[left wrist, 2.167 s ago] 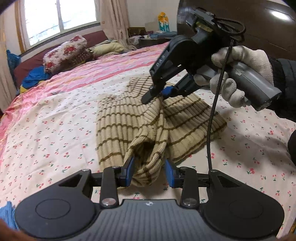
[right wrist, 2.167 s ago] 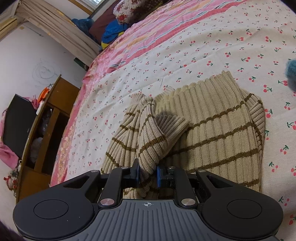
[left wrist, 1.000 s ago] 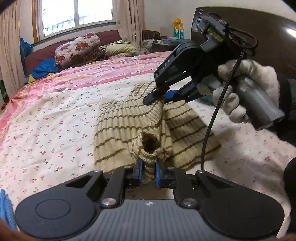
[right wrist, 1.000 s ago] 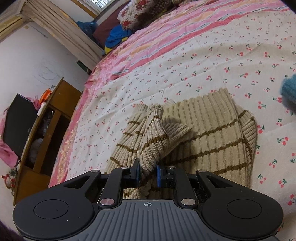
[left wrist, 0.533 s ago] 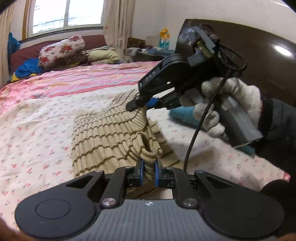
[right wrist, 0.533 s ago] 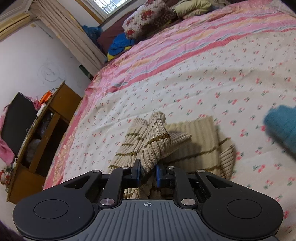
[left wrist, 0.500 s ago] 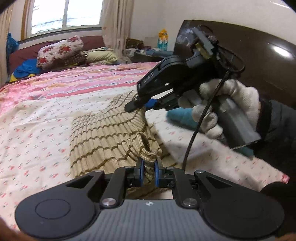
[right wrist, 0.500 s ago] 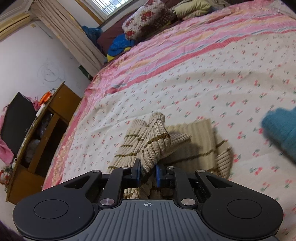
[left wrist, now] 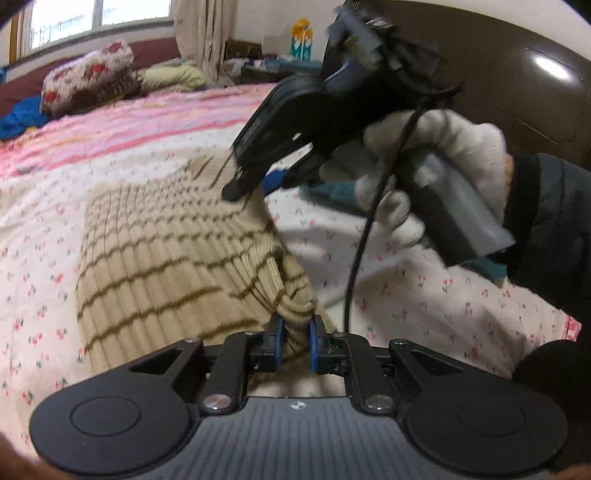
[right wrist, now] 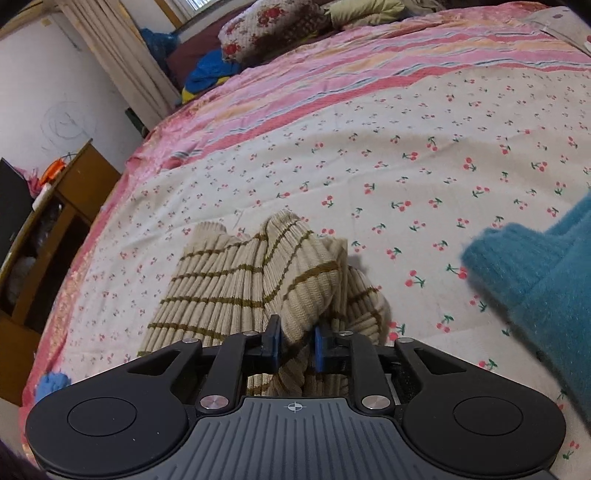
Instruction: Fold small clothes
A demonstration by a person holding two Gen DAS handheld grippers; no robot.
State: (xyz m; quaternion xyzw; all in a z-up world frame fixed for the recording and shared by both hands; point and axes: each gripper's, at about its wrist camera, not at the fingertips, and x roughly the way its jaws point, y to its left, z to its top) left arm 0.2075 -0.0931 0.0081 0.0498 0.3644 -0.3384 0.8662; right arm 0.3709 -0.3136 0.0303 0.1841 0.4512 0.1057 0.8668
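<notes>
A beige ribbed sweater with brown stripes (left wrist: 166, 258) lies on the cherry-print bedsheet (left wrist: 33, 229), its right edge lifted and folded over. My left gripper (left wrist: 295, 339) is shut on a bunched cuff of that sweater. In the right wrist view my right gripper (right wrist: 298, 345) has a thick fold of the sweater (right wrist: 229, 284) between its blue pads, which still touch the knit while the jaws are opening. The left wrist view also shows the right gripper (left wrist: 258, 184), held by a white-gloved hand (left wrist: 424, 147), over the sweater's far edge.
A teal knit garment (right wrist: 546, 280) lies on the sheet just right of the sweater. A dark headboard (left wrist: 517, 92) stands behind the gloved hand. Pillows (right wrist: 273, 26) lie at the far end. A wooden cabinet (right wrist: 55, 221) stands beside the bed at the left.
Both grippers have carried their folds of the sweater sideways toward the teal garment, which now looms larger in the right wrist view. The sweater has bunched narrower. The right pads stand slightly wider apart.
</notes>
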